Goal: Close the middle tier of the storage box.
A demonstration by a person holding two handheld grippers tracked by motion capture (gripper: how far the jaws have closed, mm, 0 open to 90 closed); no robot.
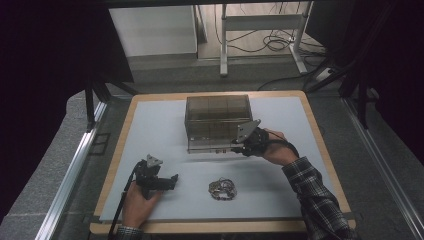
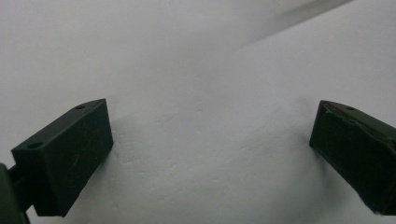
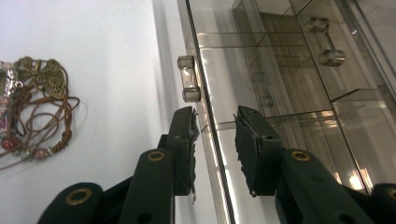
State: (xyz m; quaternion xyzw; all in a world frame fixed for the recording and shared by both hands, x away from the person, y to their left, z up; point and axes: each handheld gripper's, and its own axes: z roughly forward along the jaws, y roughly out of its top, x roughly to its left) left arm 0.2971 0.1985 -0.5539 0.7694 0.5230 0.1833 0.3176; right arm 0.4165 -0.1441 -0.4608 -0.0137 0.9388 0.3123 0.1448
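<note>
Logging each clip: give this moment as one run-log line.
right gripper: jaws straddle front panel of clear drawer box, slightly apart | left gripper: open over mat | bracelets: on mat, untouched

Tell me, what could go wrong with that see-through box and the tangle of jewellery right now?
The right gripper straddles the clear box's thin front edge beside a small handle; its jaws look slightly apart, so it might slip. A tug could slide the box. The jewellery lies loose nearby and could get swept.
</note>
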